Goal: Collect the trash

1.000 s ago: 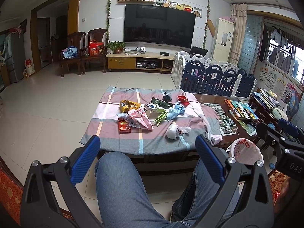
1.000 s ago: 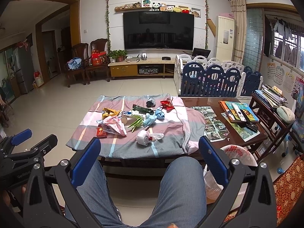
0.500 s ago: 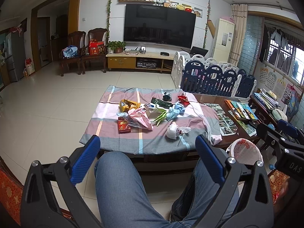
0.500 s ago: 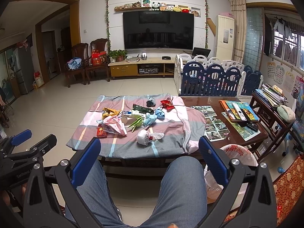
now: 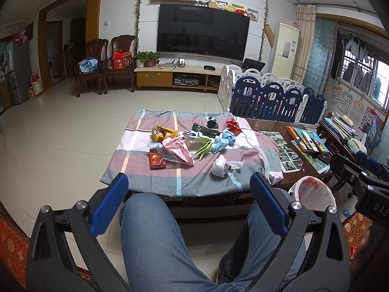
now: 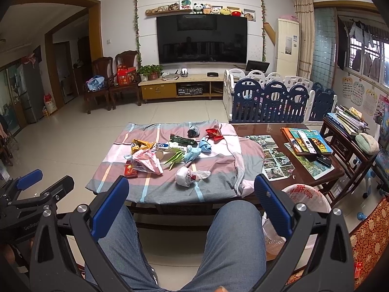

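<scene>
- Nothing has moved vs the earlier frames: both grippers sit over the person's lap as before, trash pile on the table untouched.
- Left wrist view: left gripper (image 5: 189,198) has its blue-padded jaws wide apart, nothing between them, hovering above the jeans-clad knees (image 5: 155,231), well short of the table.
- Trash lies mid-table on the pink-and-grey striped cloth (image 5: 145,170): crumpled white plastic bag wad (image 5: 220,166) nearest, pink crinkled plastic bag (image 5: 176,149), flat red cardboard packet (image 5: 156,161), yellow foil snack wrapper (image 5: 161,132), light-blue crumpled cloth-like scrap (image 5: 222,143), green leaf strips (image 5: 204,148), small red wrapper (image 5: 233,126).
- Handling, prob.: all v. light, soft, crushable; foil and film may slip, so pinch a bunched fold, not a flat face. Red packet is stiffer; take it by an edge.
- Bin lined w/ a white plastic bag printed in red (image 5: 312,192) stands on the floor near the table's right corner; contents not visible from here.
- Right wrist view: right gripper (image 6: 190,200) likewise has jaws spread, empty, above the lap.
- White wad (image 6: 186,175) is closest to it, so looks the easiest first grab.
- Lined bin (image 6: 304,198) sits just beside the right jaw; inside can't be made out.
- Books and photo sheets on the bare dark wood table (image 6: 252,129) look like keepers, not trash.
</scene>
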Tool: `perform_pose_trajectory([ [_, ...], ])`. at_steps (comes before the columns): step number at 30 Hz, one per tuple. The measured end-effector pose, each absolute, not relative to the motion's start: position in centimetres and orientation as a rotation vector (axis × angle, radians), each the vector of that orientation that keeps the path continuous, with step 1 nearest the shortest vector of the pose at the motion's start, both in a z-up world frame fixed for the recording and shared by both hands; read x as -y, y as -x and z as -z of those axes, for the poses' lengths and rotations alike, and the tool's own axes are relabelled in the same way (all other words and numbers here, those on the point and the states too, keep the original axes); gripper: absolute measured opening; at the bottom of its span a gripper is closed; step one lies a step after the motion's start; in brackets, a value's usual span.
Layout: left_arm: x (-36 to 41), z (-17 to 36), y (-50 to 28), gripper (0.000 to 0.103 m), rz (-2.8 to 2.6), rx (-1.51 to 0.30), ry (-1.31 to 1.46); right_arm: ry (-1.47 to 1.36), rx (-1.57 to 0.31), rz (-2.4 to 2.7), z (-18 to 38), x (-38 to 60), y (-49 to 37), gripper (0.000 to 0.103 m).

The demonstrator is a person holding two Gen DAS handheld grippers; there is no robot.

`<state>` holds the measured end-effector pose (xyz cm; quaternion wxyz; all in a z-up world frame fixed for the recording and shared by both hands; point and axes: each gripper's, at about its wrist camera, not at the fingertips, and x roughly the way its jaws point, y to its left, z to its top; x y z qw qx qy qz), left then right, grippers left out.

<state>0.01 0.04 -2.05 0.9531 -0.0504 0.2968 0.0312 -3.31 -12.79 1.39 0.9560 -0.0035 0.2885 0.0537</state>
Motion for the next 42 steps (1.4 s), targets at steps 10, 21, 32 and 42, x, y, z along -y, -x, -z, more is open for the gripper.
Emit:
perform_pose_trajectory([
  [10, -0.6, 1.1, -0.6, 0.100, -0.055, -0.541, 0.061, -0.016, -0.363, -0.171, -3.0, 16.3, 4.5, 0.100],
  [21, -0.4, 2.6, -3.5, 0.100, -0.011, -0.558, 0.062, -0.014, -0.308, -0.150, -0.4, 19.1, 1.0, 0.100],
  [32, -1.4, 5.7, -10.4, 0.100, 0.059, -0.463, 0.159, 0.014, -0.450, -0.172, 4.5, 17.4, -5.5, 0.100],
  [42, -3.7, 11.2, -18.7, 0.100, 0.058, -0.604, 0.136, 0.009, -0.455, -0.214, 6.0, 15.6, -14.6, 0.100],
])
